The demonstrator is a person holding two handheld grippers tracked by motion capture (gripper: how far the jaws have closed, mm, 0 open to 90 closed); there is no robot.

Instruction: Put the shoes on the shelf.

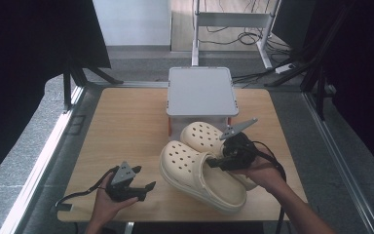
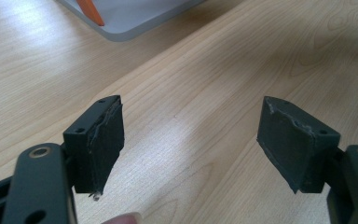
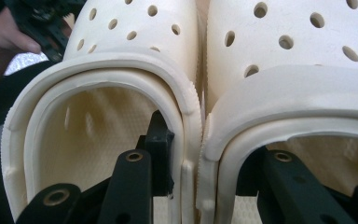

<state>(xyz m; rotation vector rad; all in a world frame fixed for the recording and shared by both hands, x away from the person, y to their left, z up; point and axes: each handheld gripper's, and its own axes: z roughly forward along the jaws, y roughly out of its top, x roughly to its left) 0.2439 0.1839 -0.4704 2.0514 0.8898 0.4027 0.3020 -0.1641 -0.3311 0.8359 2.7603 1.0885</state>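
Note:
Two cream perforated clogs lie side by side, one nearer (image 1: pixel 195 170) and one farther (image 1: pixel 202 135), toes pointing to the far left. My right gripper (image 1: pixel 222 160) is shut on the pair. In the right gripper view one jaw sits inside the left clog (image 3: pixel 135 28) and the other inside the right clog (image 3: pixel 298 84), and the right gripper (image 3: pixel 203 158) pinches their touching side walls together. My left gripper (image 1: pixel 143 187) rests low at the front left of the table, open, with bare wood showing in the left gripper's (image 2: pixel 191 140) gap.
A grey lidded box (image 1: pixel 202 92) with orange latches stands at the back middle of the wooden table (image 1: pixel 121 126), just beyond the clogs' toes. Its corner (image 2: pixel 130 21) shows ahead of the left gripper. Metal frame rails run along both table sides.

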